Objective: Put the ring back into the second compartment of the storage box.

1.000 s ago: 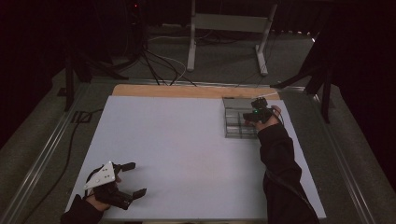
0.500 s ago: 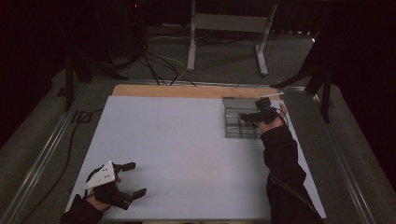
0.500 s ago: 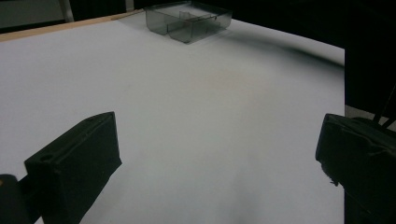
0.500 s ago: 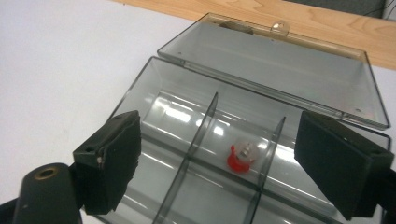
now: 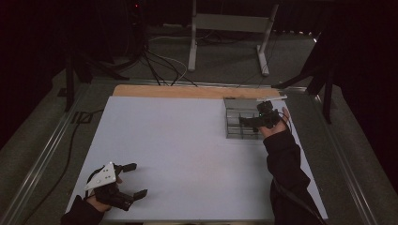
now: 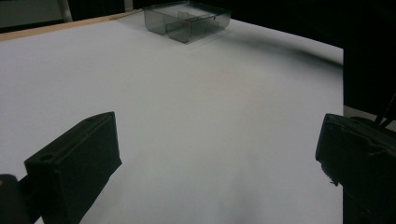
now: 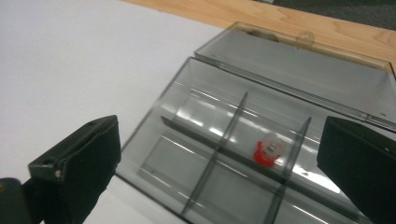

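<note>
A clear grey compartment box [image 5: 240, 121] sits at the white table's far right with its lid [image 7: 299, 65] folded back. A small red and white piece [image 7: 268, 151] lies in one of its middle compartments. My right gripper [image 5: 249, 120] hovers over the box, open, nothing between its jaws. My left gripper [image 5: 136, 179] rests near the table's front left corner, open and empty, pointing toward the far-off box [image 6: 187, 21].
The white table top [image 5: 183, 150] has a wooden strip [image 5: 169, 91] along its far edge. Metal rails run along both sides. A stand's legs [image 5: 225, 42] and cables lie on the dark floor beyond.
The right hand and gripper have shifted slightly over the box. The left gripper has stayed put.
</note>
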`<move>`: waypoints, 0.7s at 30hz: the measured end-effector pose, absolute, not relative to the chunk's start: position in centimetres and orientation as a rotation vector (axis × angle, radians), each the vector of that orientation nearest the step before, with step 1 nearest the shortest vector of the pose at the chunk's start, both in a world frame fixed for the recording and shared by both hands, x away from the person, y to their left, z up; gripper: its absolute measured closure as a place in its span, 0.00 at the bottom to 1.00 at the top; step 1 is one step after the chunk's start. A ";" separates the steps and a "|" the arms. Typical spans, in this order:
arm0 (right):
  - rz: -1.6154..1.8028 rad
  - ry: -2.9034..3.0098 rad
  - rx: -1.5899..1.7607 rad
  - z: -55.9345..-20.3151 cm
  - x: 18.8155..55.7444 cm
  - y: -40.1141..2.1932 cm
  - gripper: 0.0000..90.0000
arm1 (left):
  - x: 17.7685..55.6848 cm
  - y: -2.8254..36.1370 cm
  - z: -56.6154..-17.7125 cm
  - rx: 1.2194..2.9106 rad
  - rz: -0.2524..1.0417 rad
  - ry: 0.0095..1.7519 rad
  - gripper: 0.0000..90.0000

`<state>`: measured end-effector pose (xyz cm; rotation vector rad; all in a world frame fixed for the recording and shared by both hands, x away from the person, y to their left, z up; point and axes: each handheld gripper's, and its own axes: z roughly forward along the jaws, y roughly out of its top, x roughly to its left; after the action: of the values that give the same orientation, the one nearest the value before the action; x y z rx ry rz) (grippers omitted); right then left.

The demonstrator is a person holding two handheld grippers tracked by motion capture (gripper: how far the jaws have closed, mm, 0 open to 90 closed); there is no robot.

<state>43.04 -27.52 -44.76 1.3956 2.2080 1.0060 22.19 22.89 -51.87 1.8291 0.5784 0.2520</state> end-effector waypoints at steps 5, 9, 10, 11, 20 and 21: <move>1.052 2.228 1.356 -44.2 42.0 -27.1 0.00 | 22.2 22.9 -51.9 1.829 0.249 0.580 0.00; 1.070 2.253 1.325 -43.7 41.0 -26.8 0.00 | 22.2 22.9 -51.9 1.829 0.249 0.580 0.00; 1.076 2.250 1.316 -43.6 40.7 -26.8 0.00 | 22.2 22.9 -51.9 1.829 0.251 0.579 0.00; 1.087 2.250 1.308 -43.5 40.4 -26.7 0.00 | 22.2 22.9 -51.9 1.829 0.251 0.577 0.00; 1.139 2.242 1.278 -43.6 37.4 -26.9 0.00 | 22.2 22.9 -51.8 1.826 0.251 0.574 0.00; 1.142 2.245 1.276 -43.7 37.1 -26.9 0.00 | 22.2 22.9 -51.8 1.828 0.250 0.574 0.00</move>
<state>37.12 -26.91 -43.65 1.2761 2.2454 1.1421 22.16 22.88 -51.83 1.8276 0.5735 0.2500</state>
